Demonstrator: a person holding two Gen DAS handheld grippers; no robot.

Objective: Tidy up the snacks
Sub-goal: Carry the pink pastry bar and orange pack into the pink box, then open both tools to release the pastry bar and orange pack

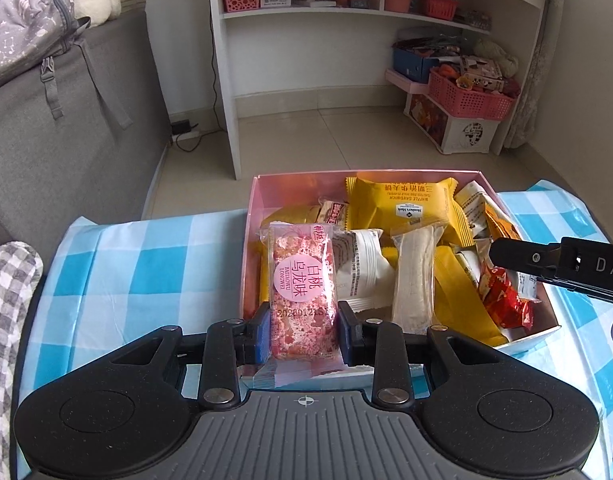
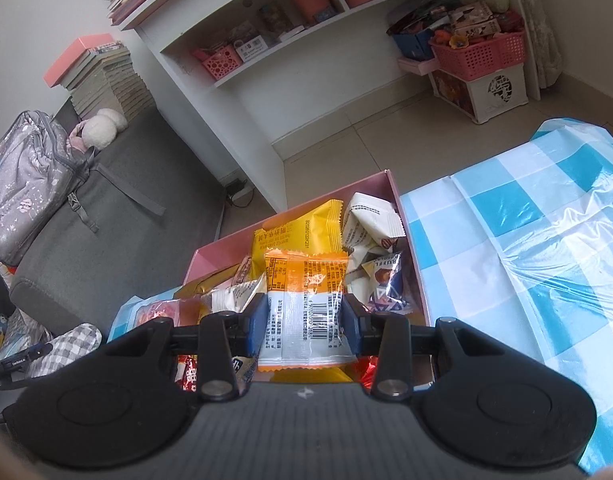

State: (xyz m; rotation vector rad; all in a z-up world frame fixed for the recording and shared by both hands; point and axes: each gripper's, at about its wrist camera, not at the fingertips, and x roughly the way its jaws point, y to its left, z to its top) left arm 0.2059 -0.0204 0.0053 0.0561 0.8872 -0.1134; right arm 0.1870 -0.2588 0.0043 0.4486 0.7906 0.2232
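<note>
The left gripper [image 1: 304, 332] is closed on a pink speckled snack packet [image 1: 302, 292], its blue pads [image 1: 262, 334] pressing the packet's two long sides near the lower end, so the jaws stand only as far apart as the packet is wide. The packet is clear film over a pink and white crumbly bar, with a round pink label carrying red characters and a printed date line below it; it stands upright in the grip, over the near left corner of the pink box [image 1: 248, 240]. The right gripper [image 2: 306, 330] is likewise clamped on an orange and white snack packet [image 2: 306, 308], blue pads at both edges of its lower half. That packet shows its back face: an orange upper band with small print, a white lower part with a barcode, and serrated orange seals at top and bottom. It is held above the near end of the same box [image 2: 410, 240]. In the left wrist view the right gripper's black body [image 1: 558, 266] reaches in over the box's right side. The box sits at the far edge of the worktop [image 1: 146, 264], which is covered in a blue and white checked cloth, and it is filled with loose snacks: a yellow packet [image 1: 406, 204] at the back, white wrapped pieces [image 1: 358, 268] in the middle, and a red wrapper [image 1: 504, 300] at the near right.
</note>
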